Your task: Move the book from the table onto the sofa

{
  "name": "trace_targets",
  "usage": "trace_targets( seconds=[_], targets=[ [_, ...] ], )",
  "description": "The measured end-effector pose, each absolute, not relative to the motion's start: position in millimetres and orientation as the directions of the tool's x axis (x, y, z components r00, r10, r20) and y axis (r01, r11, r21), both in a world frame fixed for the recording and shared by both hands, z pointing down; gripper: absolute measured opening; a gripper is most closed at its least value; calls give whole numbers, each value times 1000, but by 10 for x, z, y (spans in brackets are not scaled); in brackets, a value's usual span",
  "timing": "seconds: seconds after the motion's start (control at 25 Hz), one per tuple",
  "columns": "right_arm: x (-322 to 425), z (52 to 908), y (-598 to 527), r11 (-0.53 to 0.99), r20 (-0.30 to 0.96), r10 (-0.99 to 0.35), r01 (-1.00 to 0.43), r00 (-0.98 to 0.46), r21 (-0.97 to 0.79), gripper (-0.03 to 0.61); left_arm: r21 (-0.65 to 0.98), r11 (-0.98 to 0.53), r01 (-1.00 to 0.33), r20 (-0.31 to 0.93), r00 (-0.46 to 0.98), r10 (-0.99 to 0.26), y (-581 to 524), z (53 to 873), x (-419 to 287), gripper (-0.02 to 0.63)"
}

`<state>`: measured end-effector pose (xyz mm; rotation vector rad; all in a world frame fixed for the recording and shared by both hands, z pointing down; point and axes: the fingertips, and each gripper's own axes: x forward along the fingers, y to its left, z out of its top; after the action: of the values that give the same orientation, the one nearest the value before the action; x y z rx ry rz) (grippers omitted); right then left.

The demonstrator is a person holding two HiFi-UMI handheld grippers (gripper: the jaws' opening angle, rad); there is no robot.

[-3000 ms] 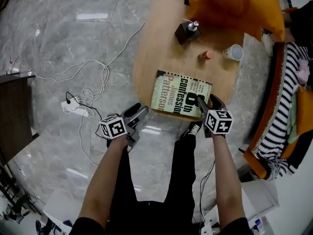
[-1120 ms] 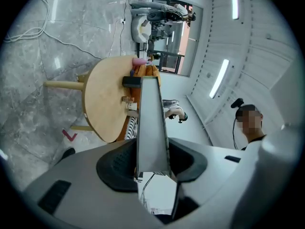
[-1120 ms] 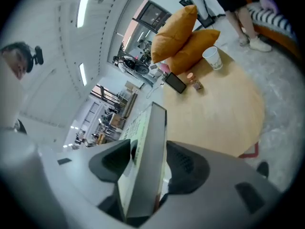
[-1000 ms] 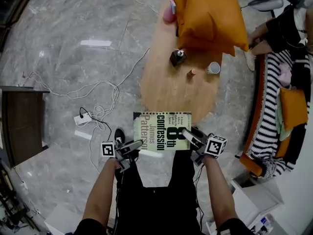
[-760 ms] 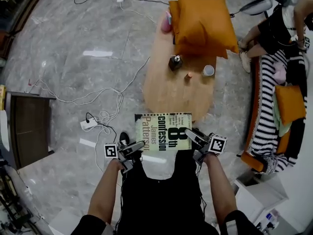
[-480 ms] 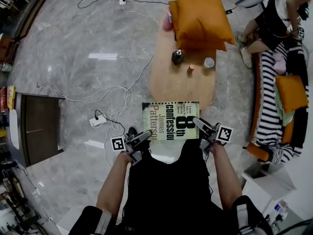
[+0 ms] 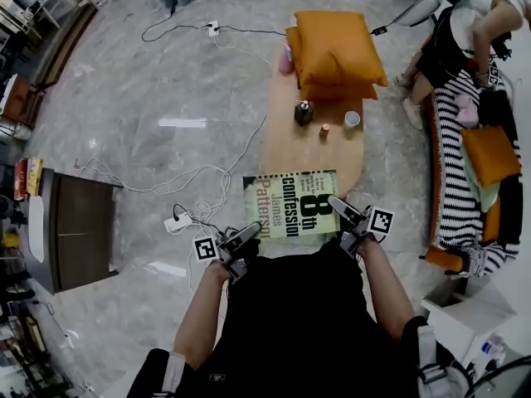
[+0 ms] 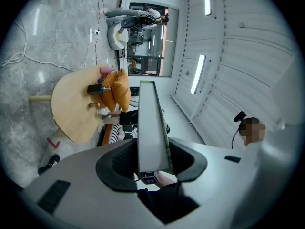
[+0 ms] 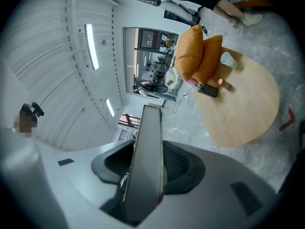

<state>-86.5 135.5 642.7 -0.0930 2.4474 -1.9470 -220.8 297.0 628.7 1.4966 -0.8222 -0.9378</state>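
Cabinet (image 7: 79, 230), dark, at far left on grey marble floor (image 7: 124, 81); white cable (image 7: 207, 172) and power strip (image 7: 177, 222) loose just right of it. Left gripper (image 7: 245, 240) next, jaws partly apart and clamped on the left edge of the book (image 7: 292, 204). Book held flat, cover up, between both grippers, lifted off the wooden table (image 7: 311, 152) and overlapping its near end in the head view. Right gripper (image 7: 343, 214) clamped likewise on the right edge, jaws about half spread around the pages. Farther along the table: orange cushions (image 7: 336, 48), dark bottle (image 7: 304, 113), white cup (image 7: 353, 119). Striped sofa (image 7: 452, 164) at far right, well apart from the book, with a person (image 7: 465, 23) at its far end.
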Motion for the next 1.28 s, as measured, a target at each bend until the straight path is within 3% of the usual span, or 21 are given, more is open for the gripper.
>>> trace_targets(
  seconds=[0.36,1.28],
  targets=[
    [-986,6335,1351,215,-10,-18,6,-1000,-977,192,991,-132,-30,-111,377,-919,3011,6172,-2272,175],
    [-926,6430,1268,203,18,-58,-30,-998,-979,190,984,-163,-71,-118,423,-898,2811,6162,-2336,175]
  ],
)
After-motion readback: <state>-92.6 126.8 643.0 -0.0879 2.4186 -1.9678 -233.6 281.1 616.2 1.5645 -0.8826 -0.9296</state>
